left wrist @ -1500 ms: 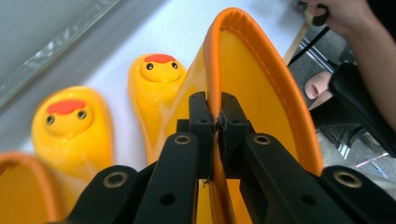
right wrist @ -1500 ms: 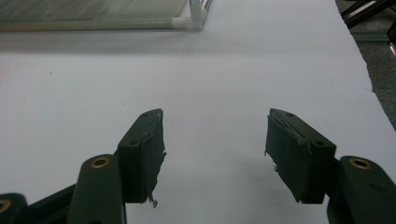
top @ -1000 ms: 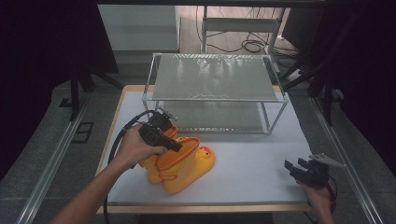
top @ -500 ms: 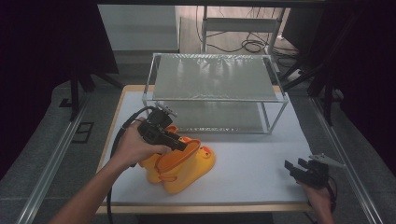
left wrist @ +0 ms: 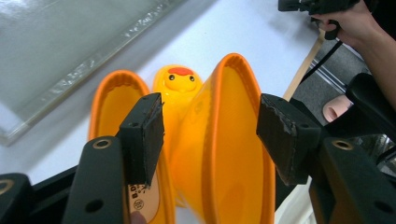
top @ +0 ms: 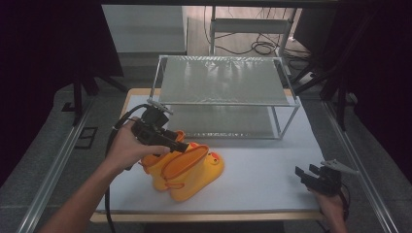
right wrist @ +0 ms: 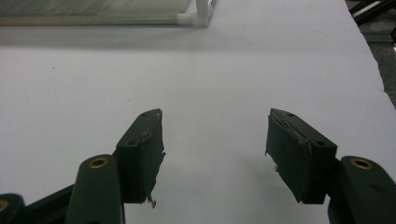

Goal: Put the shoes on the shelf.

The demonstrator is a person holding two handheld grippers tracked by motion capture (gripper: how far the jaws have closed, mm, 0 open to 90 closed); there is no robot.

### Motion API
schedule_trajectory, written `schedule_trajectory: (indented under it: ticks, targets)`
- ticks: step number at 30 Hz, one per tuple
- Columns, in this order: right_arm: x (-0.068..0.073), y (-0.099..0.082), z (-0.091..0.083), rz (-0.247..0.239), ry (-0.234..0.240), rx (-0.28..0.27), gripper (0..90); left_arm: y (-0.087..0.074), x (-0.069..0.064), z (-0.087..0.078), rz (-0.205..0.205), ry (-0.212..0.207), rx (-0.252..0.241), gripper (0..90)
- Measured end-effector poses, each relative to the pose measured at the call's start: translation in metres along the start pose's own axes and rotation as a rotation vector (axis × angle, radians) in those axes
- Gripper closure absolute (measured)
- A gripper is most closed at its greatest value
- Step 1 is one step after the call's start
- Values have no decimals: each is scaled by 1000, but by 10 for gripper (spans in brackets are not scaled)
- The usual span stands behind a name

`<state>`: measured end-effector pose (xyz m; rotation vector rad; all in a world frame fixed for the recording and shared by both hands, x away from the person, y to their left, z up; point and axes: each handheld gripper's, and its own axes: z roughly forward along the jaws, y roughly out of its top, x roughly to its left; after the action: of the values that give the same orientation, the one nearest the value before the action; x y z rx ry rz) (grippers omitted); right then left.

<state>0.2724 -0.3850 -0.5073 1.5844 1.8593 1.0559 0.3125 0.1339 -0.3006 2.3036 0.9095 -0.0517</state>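
Observation:
A pair of yellow-orange duck rain boots (top: 187, 170) stands on the white table (top: 262, 160), toes toward the right. My left gripper (top: 182, 145) hovers just over the boot tops. Its jaws have just been opening and now stand wide apart. In the left gripper view the near boot's rim (left wrist: 233, 130) lies between the pads (left wrist: 144, 135), which do not touch it. The other boot's opening (left wrist: 112, 102) and a duck face (left wrist: 177, 81) show beyond. My right gripper (top: 303, 174) rests open at the table's front right, with only bare table between its jaws (right wrist: 215, 149).
A two-tier metal wire rack (top: 221, 80) stands at the back of the table, its front right leg (right wrist: 201, 14) ahead of the right gripper. Black cable (top: 114, 141) trails from the left gripper past the table's left edge.
The left gripper has lifted a little above the boots and its jaws have spread apart. The boots and the right gripper have stayed put.

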Motion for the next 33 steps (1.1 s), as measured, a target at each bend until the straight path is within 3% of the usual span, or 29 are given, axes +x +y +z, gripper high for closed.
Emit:
schedule_trajectory:
  ticks: [8,12,17,22,29,31,33]
  targets:
    - [-2,0,-2,10,-6,4,363,-10,7,5,-14,8,54,361]
    - [-1,-1,0,2,-4,10,362,-14,8,15,-7,13,106,344]
    - [-1,-1,0,2,-6,13,363,-13,8,29,-7,64,113,361]
    - [-2,-2,-1,10,-10,14,363,-13,8,43,-19,58,167,366]
    - [-3,-2,-1,9,-12,17,363,-11,8,50,-33,74,189,476]
    - [-3,-2,0,12,-10,16,363,-11,8,50,-38,79,193,544]
    - [-2,-2,0,9,-10,17,363,-11,9,49,-40,77,186,671]
